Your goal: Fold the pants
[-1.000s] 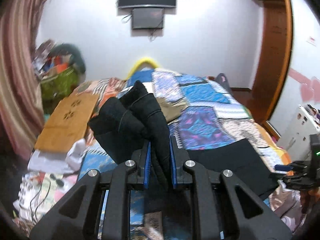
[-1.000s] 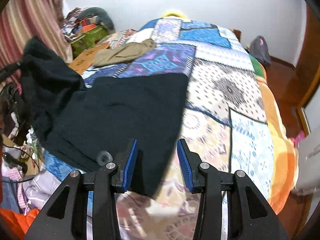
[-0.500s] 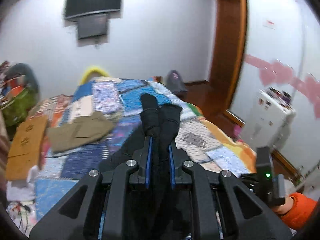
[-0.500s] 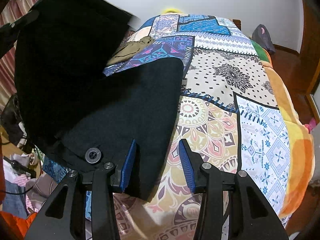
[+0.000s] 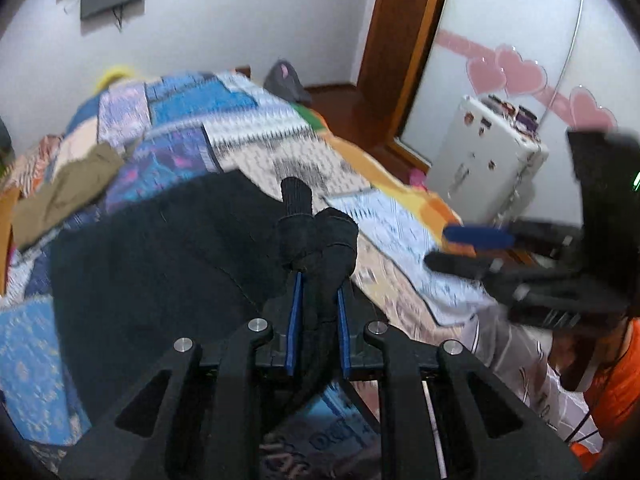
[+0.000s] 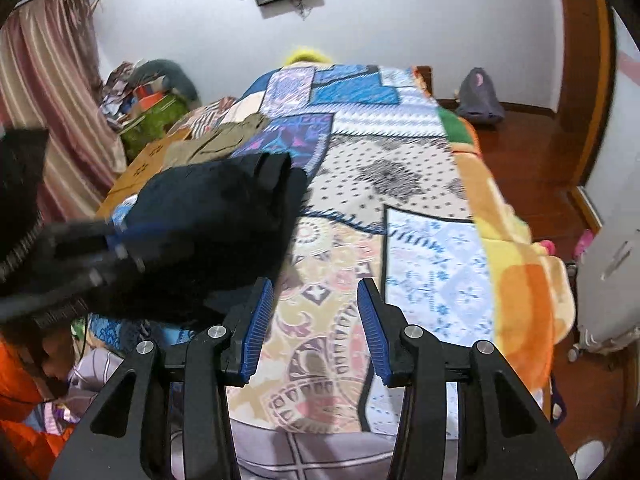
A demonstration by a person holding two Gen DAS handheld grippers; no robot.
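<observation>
The black pants lie on the patchwork bed, near its foot end. My left gripper is shut on a bunched end of the pants and holds it over the rest of the garment. In the right wrist view the pants are a dark heap at the left, with the left gripper blurred beside them. My right gripper is open and empty over bare quilt, just right of the pants. It also shows at the right of the left wrist view.
A folded olive garment lies further up the bed. A wooden board and clutter sit at the left side. A white appliance stands by the bed's right, and a grey bag sits on the wooden floor.
My left gripper has swung right and down with the pants end, laying the raised fabric over the spread part. My right gripper has tilted up and sits right of the pants.
</observation>
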